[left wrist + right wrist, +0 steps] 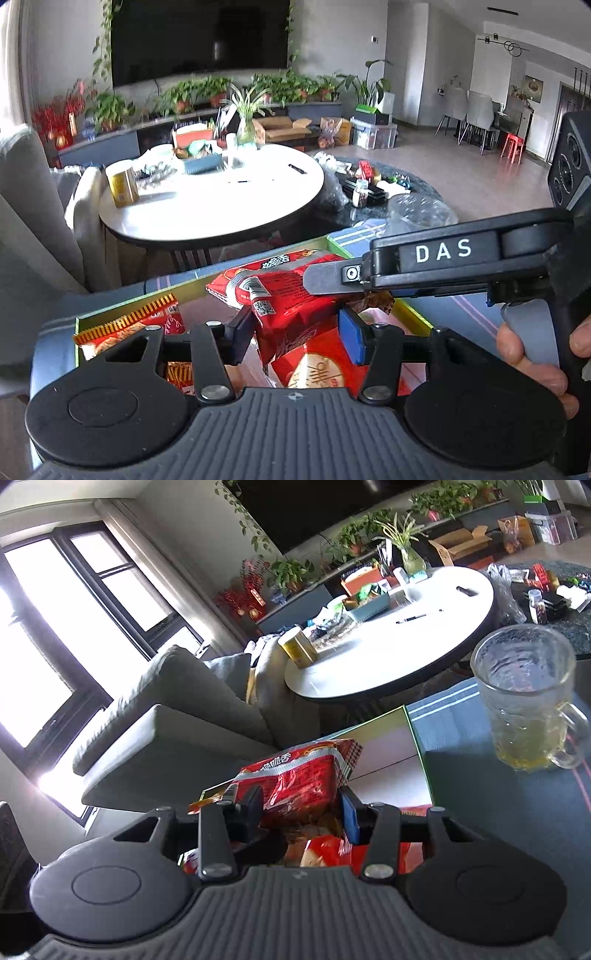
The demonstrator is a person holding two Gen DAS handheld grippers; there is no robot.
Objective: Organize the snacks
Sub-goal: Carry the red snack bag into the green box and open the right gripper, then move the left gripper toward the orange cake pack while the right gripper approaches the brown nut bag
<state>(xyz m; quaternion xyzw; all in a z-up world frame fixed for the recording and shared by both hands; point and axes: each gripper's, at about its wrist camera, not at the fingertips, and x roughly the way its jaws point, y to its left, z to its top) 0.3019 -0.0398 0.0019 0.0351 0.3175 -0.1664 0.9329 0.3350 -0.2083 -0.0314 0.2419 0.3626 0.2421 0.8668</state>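
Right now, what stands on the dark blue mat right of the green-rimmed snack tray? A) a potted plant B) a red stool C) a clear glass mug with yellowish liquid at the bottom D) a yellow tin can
C: the right wrist view shows the clear glass mug, handle to the right, upright on the dark blue mat beside the green-rimmed tray.

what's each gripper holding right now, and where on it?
Both grip the same red snack packet, over the green-rimmed tray. Left gripper pinches its lower end; right gripper pinches it across its width, partway along.

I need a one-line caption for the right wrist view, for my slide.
Right gripper closed on a red snack packet above the green tray, glass mug alongside.
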